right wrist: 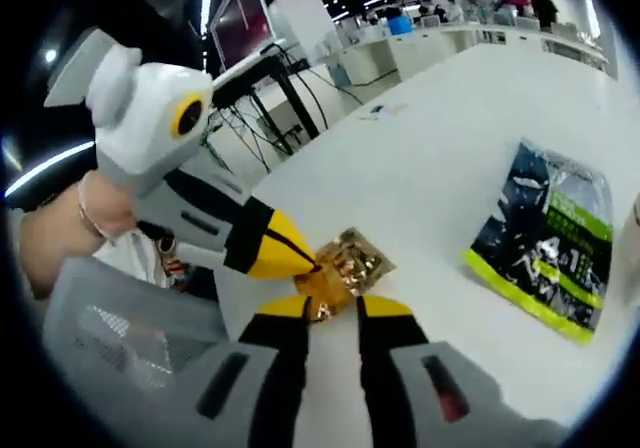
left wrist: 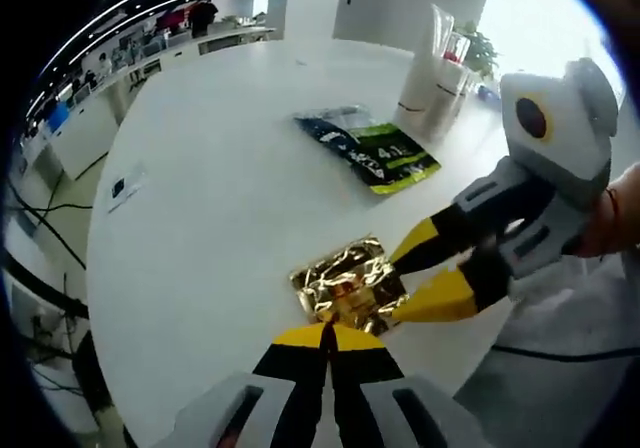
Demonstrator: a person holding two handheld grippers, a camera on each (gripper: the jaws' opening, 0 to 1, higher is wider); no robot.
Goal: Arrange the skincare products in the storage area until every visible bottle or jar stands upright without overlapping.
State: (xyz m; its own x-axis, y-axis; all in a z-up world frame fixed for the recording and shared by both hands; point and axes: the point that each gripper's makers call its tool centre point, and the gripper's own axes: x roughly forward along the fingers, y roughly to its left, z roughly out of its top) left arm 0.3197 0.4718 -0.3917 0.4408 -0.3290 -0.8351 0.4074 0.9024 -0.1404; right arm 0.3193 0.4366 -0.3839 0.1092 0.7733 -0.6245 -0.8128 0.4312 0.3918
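Two grippers (left wrist: 328,330) (right wrist: 333,306) on gold sachet (left wrist: 348,283)

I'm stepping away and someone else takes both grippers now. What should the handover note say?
Left gripper: shut on the edge of the gold foil packet.
Right gripper: jaws slightly apart at the same packet; whether it grips is unclear.
The packet lies near the edge of the white table. A dark and green packet lies flat farther in; white containers stand beyond it.
Done: nothing arranged that I can see.
Left: everything; no storage area in sight.
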